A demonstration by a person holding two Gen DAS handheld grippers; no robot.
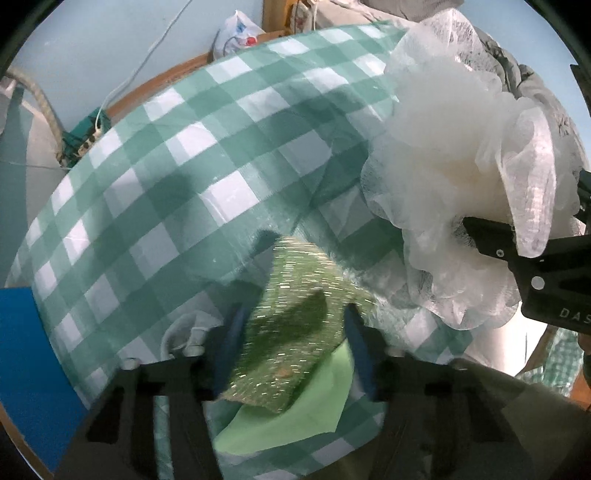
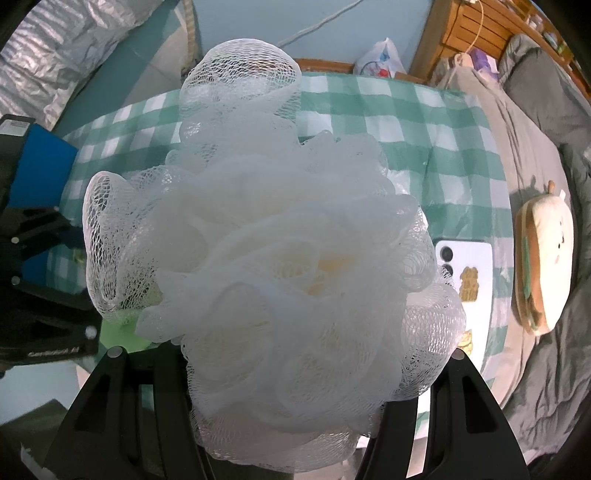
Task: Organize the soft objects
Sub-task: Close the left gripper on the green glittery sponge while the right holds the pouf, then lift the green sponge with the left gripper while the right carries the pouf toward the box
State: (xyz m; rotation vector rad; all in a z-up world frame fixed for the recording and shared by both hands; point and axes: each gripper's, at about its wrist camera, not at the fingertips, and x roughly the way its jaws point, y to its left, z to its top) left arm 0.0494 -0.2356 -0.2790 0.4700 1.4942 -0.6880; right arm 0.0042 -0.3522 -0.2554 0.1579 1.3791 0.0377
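My right gripper [image 2: 284, 373] is shut on a white mesh bath pouf [image 2: 280, 266], which fills most of the right wrist view. The pouf [image 1: 461, 177] also shows at the right of the left wrist view, held up above the table by the right gripper's fingers [image 1: 495, 243]. My left gripper [image 1: 291, 325] is shut on a glittery green scrub sponge [image 1: 291, 325] just above a light green cloth [image 1: 295, 410]. Both lie over a round table with a green checked cloth [image 1: 166, 206].
A white phone [image 2: 469, 269] lies on the checked table at the right. A sandwich-shaped plush [image 2: 543, 258] rests on the grey bedding [image 2: 546, 369] beyond it. A blue box [image 1: 26, 365] stands at the table's left edge. A plastic bag [image 1: 236, 33] and cables lie at the back.
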